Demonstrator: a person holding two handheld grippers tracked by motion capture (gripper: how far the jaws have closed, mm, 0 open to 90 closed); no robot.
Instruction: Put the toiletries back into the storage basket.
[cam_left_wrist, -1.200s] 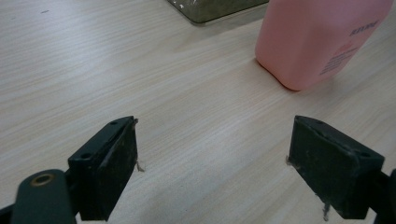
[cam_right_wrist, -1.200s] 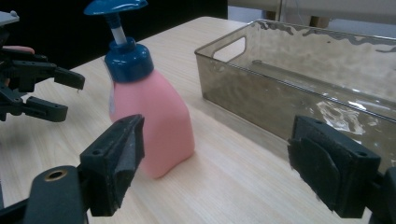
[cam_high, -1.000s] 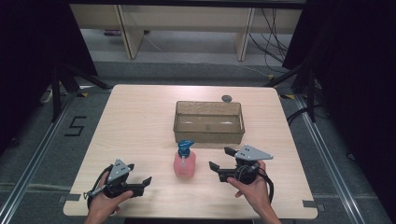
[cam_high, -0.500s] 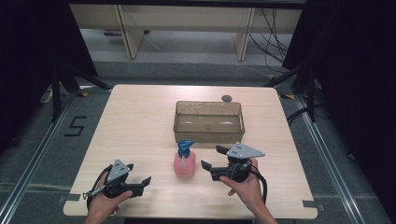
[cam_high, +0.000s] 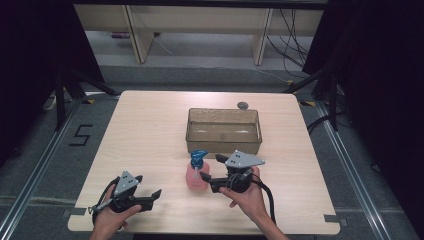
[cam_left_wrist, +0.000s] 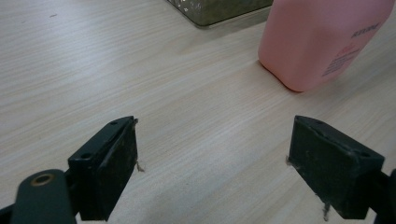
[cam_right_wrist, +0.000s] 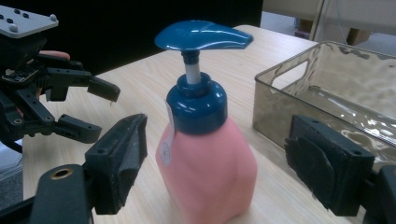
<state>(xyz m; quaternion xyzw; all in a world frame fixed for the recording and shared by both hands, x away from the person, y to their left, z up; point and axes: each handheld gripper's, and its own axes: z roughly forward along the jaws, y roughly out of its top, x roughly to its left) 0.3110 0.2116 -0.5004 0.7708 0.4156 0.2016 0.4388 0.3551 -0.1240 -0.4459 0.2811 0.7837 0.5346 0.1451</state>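
- The left gripper (cam_high: 150, 197), a black two-jaw tool with a grey three-cornered plate, is held in the person's left hand (cam_high: 107, 222) near the near left corner of the pale wooden table (cam_high: 150, 130); its jaws are spread wide over bare wood, with nothing between them.
- The pink plastic pump bottle with a blue pump head (cam_high: 196, 170) is seen upright near the middle of the table's near edge, just in front of the box.
- In the right gripper view, the bottle (cam_right_wrist: 208, 163) is framed between the spread jaws, whose pads are kept clear of it; the jaws have just been closing slightly.
- The right gripper (cam_high: 210, 180) is held just beside the bottle, in the person's right hand (cam_high: 247, 197).
- The clear brownish rectangular plastic box (cam_high: 223, 138) is placed at the table's middle.
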